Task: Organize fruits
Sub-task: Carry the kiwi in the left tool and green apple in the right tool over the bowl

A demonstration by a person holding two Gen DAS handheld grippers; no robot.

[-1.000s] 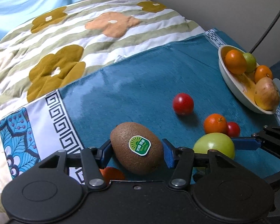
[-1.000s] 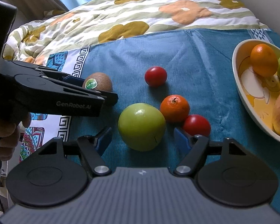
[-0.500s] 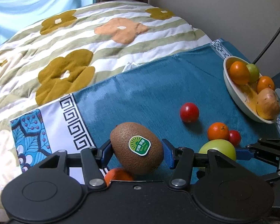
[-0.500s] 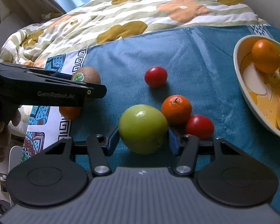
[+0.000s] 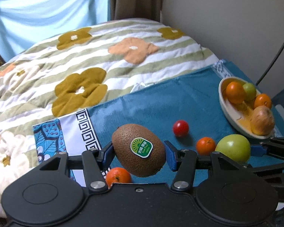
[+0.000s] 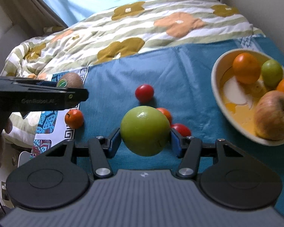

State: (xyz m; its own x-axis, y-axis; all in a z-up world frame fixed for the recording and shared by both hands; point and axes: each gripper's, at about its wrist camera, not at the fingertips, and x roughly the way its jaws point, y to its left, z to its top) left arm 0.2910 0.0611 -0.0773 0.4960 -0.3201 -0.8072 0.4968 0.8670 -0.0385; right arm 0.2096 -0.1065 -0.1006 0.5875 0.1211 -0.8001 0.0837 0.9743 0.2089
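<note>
Both grippers are loaded and clear of the bed. The left gripper (image 5: pixel 139 152) is clamped on the kiwi (image 5: pixel 138 150), its blue pads pressing the two ends so the fruit's long axis runs across the jaws, sticker facing up. The right gripper (image 6: pixel 145 141) has just been closing and now grips the green apple (image 6: pixel 144 130) by its sides, with the apple lifted off the teal blanket (image 6: pixel 179 71).

What matters for the coming move is where the bowl (image 6: pixel 216 79) sits. It lies ahead and off to the right of both grippers, near the far right edge of the blanket, already holding an orange, a small green fruit, a mandarin and a russet apple. In the right wrist view the bowl is just beside the apple's path, a short swing to the right. In the left wrist view the bowl (image 5: pixel 222 94) is well apart from the kiwi, with the right gripper and its apple between them.

I judge the right hand is the nearer and should go first. The kiwi would have to cross over the loose tomato (image 5: pixel 180 128) and mandarin (image 5: pixel 205 145) to reach it.
</note>
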